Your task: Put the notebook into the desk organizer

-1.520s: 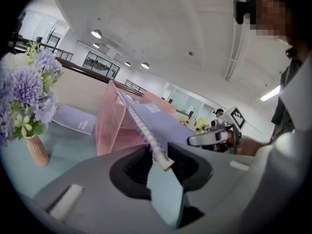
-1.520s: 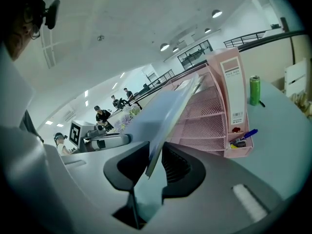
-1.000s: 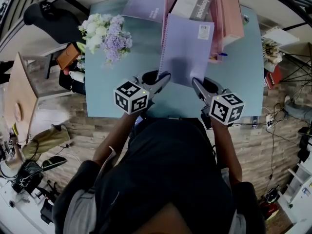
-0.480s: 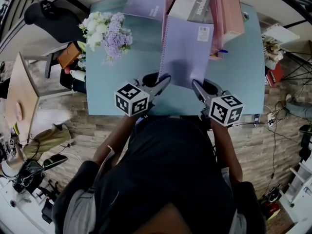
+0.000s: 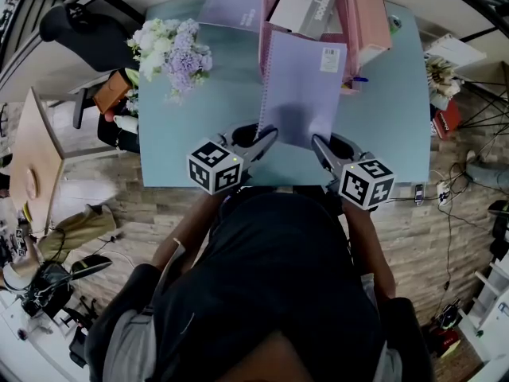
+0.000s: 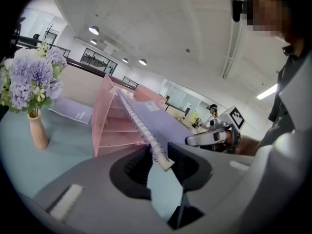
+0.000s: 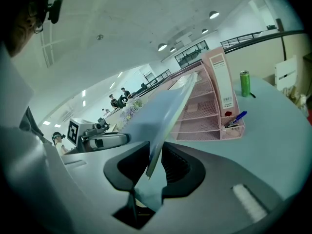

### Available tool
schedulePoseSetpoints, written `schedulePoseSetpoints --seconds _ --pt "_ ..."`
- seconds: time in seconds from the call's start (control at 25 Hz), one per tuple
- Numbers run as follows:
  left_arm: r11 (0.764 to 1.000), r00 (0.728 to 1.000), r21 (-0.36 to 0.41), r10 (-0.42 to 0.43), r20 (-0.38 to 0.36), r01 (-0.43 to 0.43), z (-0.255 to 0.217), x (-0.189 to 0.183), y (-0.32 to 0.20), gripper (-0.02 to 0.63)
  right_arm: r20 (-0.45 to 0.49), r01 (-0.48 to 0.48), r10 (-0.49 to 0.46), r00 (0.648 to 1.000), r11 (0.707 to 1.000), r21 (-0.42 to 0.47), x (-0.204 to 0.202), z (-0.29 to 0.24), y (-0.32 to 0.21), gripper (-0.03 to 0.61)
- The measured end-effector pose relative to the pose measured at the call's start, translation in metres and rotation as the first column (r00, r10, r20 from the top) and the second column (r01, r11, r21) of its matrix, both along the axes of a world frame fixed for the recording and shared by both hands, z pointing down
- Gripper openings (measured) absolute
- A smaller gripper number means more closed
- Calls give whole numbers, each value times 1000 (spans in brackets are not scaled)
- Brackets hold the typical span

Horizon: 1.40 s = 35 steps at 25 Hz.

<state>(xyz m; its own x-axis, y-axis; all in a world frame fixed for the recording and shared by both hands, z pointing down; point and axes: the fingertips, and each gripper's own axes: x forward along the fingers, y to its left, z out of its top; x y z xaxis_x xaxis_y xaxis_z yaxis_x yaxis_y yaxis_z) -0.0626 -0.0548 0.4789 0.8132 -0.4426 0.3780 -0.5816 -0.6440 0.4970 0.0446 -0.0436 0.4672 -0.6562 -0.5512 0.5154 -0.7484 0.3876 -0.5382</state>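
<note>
A lilac spiral-bound notebook hangs tilted over the pale blue table, its far edge at the pink mesh desk organizer. My left gripper is shut on its near left corner, at the spiral binding. My right gripper is shut on the near right corner; the notebook shows edge-on between the pads. The organizer stands just behind the notebook in the left gripper view, and the organizer rises past the notebook in the right gripper view.
A vase of white and lilac flowers stands at the table's left. A second lilac notebook lies at the far edge. A pink file box, a boxed item, a blue pen and a green can are around the organizer.
Both grippers carried the notebook a little further away, so its far edge sits closer to the organizer. The grips are unchanged.
</note>
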Motion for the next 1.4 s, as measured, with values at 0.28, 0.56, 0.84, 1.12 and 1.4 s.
schedulePoseSetpoints --seconds 0.28,0.56,0.84,1.12,1.4 --pt "1000 1000 -4 16 6 -16 2 5 12 155 6 -10 10 1000 1000 -1 4 2 13 77" --pt "1000 1000 -9 23 8 -23 2 9 21 155 9 -17 17 1000 1000 -4 8 2 23 78" --pt "1000 1000 -16 20 12 -19 6 7 28 155 10 -17 17 1000 1000 -11 6 8 31 75" --pt "999 1000 -34 17 20 -16 16 4 31 150 15 -13 13 1000 999 -35 3 19 35 72" --pt "998 999 -57 23 23 -22 25 6 46 146 -1 6 -6 1000 999 -45 3 25 48 63"
